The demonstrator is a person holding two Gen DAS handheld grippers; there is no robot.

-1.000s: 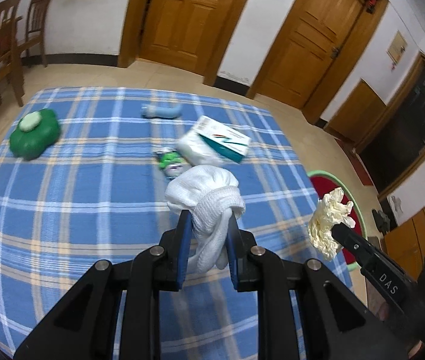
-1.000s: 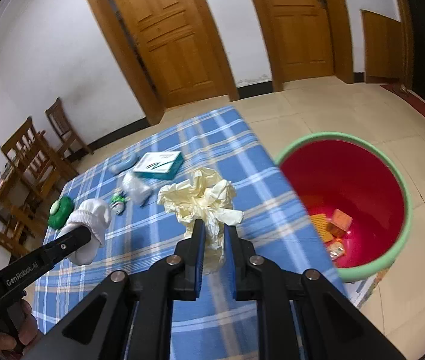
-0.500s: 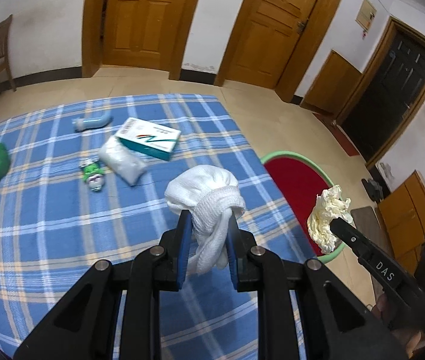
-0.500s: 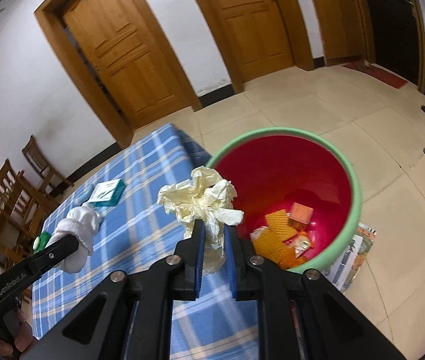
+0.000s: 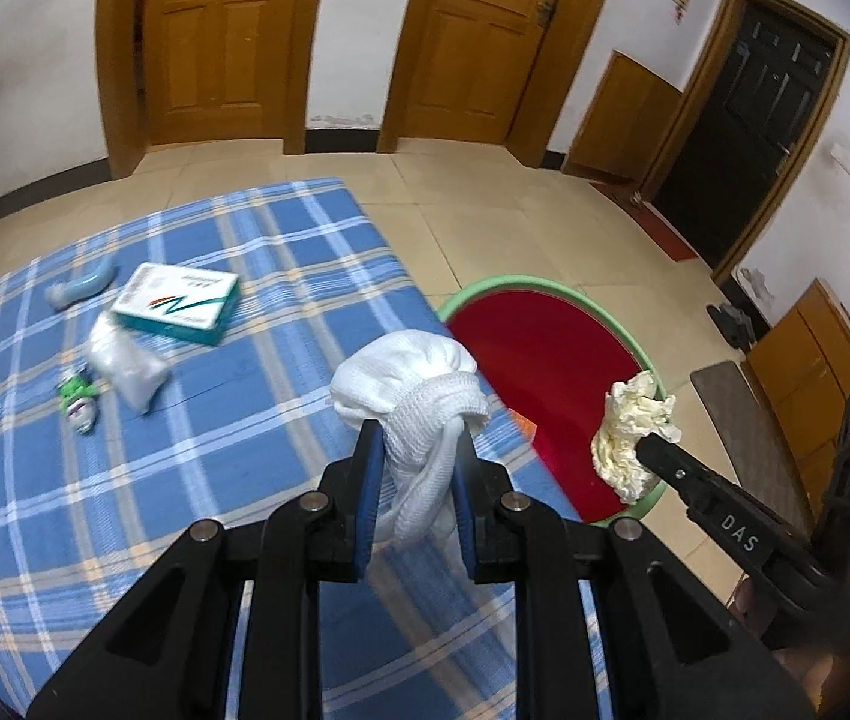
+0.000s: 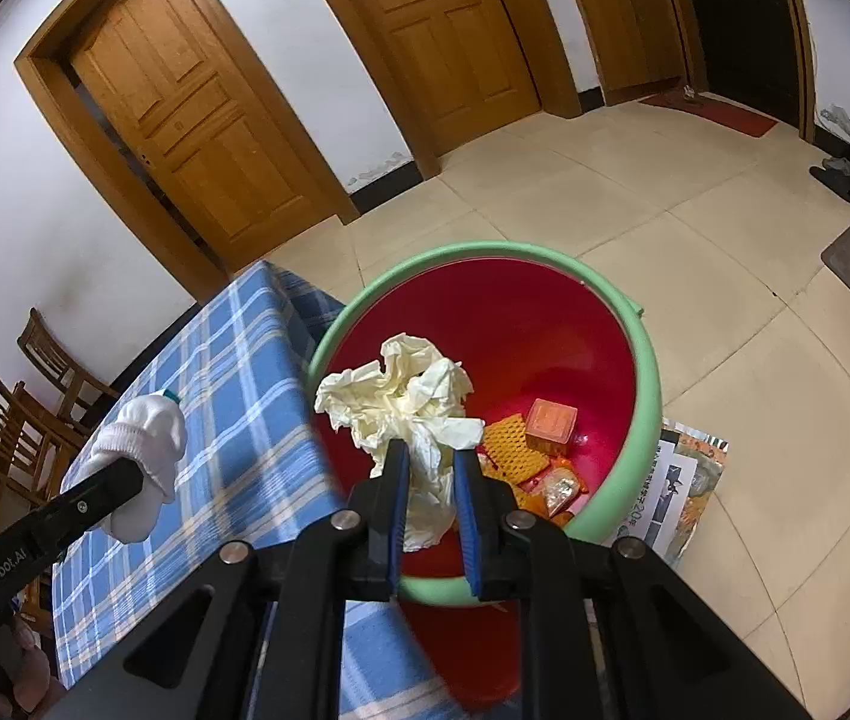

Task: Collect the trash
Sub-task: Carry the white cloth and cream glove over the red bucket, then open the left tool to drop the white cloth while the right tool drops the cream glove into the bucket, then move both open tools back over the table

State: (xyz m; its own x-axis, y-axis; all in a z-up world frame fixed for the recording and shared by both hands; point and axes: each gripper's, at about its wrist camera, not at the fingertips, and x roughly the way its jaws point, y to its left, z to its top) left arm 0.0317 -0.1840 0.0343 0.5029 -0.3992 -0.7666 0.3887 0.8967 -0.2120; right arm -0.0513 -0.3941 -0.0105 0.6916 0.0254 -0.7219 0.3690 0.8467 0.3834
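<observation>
A white rolled cloth bundle [image 5: 410,378] is clamped in my left gripper [image 5: 419,438], which hangs over the table's right edge beside the bin. The bin is red inside with a green rim [image 5: 514,282]. My right gripper [image 6: 432,456] has a crumpled pale yellow wad [image 6: 401,396] between its pads, above the bin's red inside near its green rim [image 6: 484,249]. Its jaws are opening, and the wad still sits between them. In the left wrist view the yellow wad [image 5: 634,414] shows over the bin's near rim. In the right wrist view the white bundle [image 6: 143,438] shows over the cloth.
The blue plaid tablecloth [image 5: 125,480] carries a teal and white box [image 5: 176,300], a white plastic packet [image 5: 125,360], a small green toy [image 5: 80,402] and a pale blue tube [image 5: 80,285]. Orange scraps [image 6: 550,426] lie in the bin. Newspaper [image 6: 676,492] lies beside it. Wooden chairs [image 6: 17,420] stand far left.
Both grippers have swung right from over the table toward the bin. The yellow wad now hangs above the bin's inside, and the white bundle has reached the table's edge.
</observation>
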